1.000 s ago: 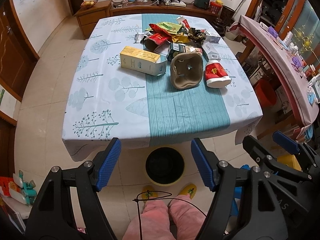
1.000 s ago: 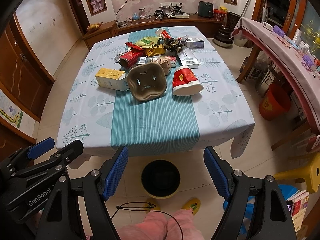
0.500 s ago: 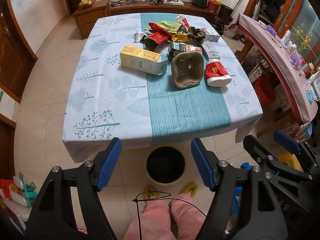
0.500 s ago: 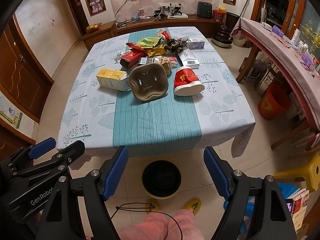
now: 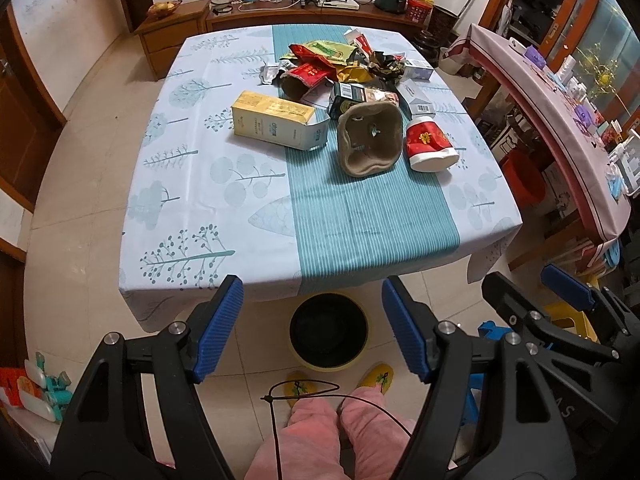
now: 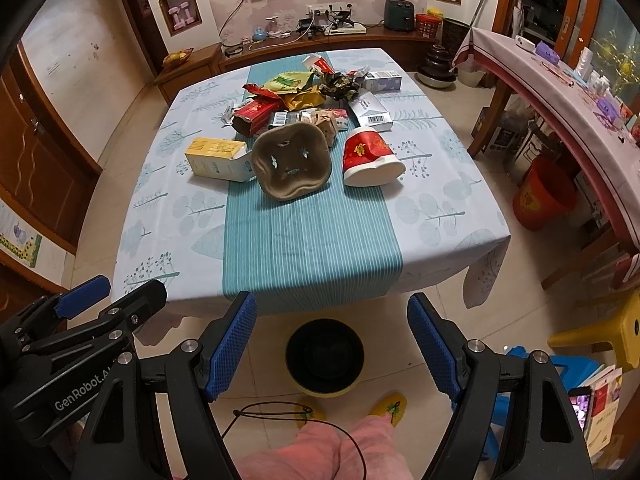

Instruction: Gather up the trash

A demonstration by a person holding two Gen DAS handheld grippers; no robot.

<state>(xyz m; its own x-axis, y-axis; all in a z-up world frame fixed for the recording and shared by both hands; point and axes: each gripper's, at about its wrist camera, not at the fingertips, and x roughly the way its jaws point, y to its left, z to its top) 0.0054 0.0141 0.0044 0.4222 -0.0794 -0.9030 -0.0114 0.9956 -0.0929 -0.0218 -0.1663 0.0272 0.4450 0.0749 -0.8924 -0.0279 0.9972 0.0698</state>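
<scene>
Trash lies heaped on the far half of the table (image 5: pixel 192 200): a yellow carton (image 5: pixel 276 124) (image 6: pixel 218 158), a brown pulp cup tray (image 5: pixel 370 144) (image 6: pixel 292 162), a red paper cup (image 5: pixel 430 146) (image 6: pixel 370 156) on its side, and several wrappers and small boxes (image 5: pixel 332 68) (image 6: pixel 304 92) behind them. A black bin with a yellow rim (image 5: pixel 328 330) (image 6: pixel 324 356) stands on the floor below the table's near edge. My left gripper (image 5: pixel 312 332) and right gripper (image 6: pixel 332 344) hang open and empty above the floor, short of the table.
A person's pink-trousered legs and yellow slippers (image 5: pixel 378 376) stand behind the bin. A long pink-covered side table (image 5: pixel 560 120) runs along the right with a red bucket (image 6: pixel 544 192) beneath. A yellow stool (image 6: pixel 600 332) and blue stool sit at the right.
Both views have tilted slightly upward, so the table sits a little lower in the frames. Both grippers stay open and the trash has not moved.
</scene>
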